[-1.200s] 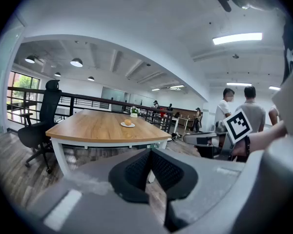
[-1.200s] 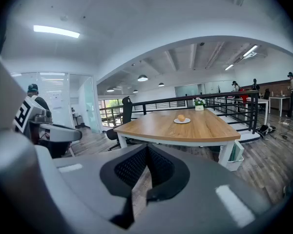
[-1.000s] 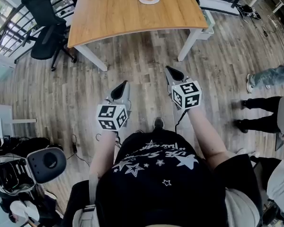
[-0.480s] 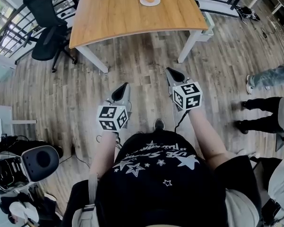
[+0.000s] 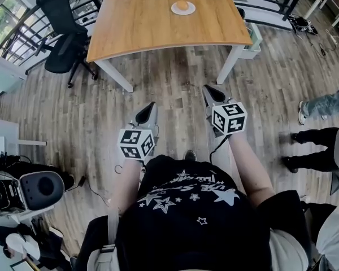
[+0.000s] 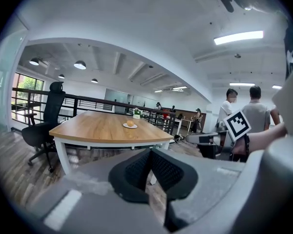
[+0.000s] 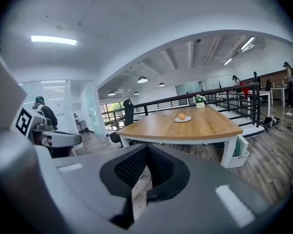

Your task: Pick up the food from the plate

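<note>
Table (image 5: 141,27) edge came closer, open floor (image 5: 175,78) ahead of right gripper (image 5: 211,88)

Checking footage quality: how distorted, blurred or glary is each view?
Head view: strong fisheye bend, the round orange food small but distinct on the light wooden table. Left gripper view: dark round vignette, near jaws soft. Right gripper view: same vignette, ceiling strip light blown out.

A: What's between here and the wooden table (image 5: 147,21)?

B: Just open floor (image 5: 175,78), straight shot. Wood's free all round the plate (image 5: 183,11). An office chair (image 5: 62,33) sits off the left corner, white bin (image 5: 250,36) by the right table leg, someone's legs (image 5: 322,103) far right.
</note>
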{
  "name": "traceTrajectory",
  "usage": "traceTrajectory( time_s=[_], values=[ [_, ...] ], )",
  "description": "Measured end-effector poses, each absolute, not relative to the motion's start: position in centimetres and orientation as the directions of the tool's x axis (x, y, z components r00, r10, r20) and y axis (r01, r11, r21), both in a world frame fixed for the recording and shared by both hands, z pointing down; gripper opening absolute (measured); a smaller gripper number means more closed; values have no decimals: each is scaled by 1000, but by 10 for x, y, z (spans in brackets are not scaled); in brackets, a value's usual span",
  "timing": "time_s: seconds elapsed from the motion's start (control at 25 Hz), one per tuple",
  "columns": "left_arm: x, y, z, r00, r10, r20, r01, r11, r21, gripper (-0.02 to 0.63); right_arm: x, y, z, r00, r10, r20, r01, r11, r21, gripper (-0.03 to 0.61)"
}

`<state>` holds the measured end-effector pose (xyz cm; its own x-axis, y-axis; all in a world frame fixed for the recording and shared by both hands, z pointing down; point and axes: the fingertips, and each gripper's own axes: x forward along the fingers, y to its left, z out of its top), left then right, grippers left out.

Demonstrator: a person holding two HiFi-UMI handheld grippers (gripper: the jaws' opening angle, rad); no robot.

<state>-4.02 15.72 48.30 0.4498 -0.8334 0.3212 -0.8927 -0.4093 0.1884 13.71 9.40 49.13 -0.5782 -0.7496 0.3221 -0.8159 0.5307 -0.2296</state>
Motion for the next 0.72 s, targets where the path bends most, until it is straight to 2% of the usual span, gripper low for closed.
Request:
traceTrajectory(
  time_s=[0.72],
  values=[
    [-50,106,495,442,-833,332,-896,-395,202,2,143,45,513,-547,-753,366,-837,494,-236,2]
  ],
)
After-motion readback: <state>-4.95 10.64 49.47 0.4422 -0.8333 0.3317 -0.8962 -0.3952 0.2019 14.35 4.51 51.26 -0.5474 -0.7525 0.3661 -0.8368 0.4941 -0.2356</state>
